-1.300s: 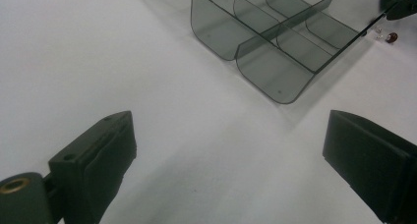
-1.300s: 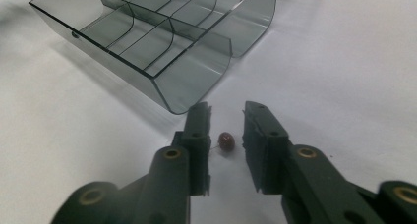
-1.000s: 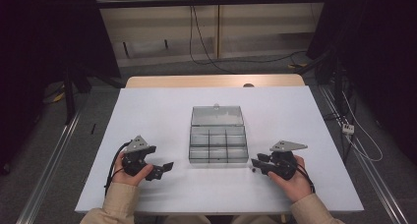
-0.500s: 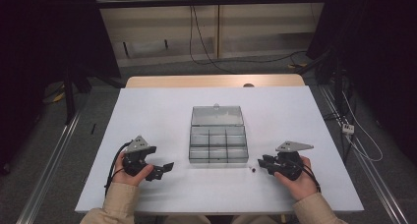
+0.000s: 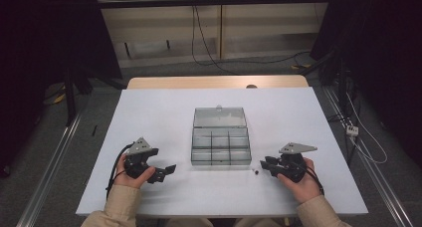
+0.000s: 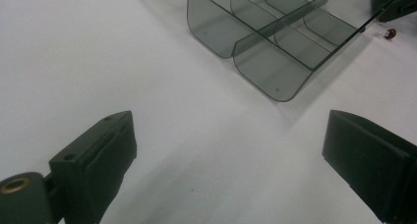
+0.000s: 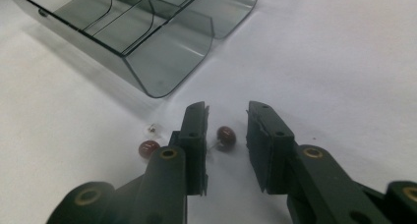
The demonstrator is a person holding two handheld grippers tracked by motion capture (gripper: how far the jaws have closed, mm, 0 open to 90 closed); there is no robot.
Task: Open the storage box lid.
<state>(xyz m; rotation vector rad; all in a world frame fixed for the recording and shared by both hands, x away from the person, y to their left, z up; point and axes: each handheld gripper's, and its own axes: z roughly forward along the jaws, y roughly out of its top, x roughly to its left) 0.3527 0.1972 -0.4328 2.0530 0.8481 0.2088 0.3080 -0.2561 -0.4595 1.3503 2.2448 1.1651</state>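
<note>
Right tongs lower; white table

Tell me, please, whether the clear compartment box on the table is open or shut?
Open. In the high view the compartment box has its lid swung back flat on the table, leaving the dividers exposed; the compartments look empty.

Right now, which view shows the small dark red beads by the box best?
Right gripper view: one red bead sits between the open jaws, another left of them. High view gives a dark speck; left gripper view, a tiny bead at its edge.
</note>
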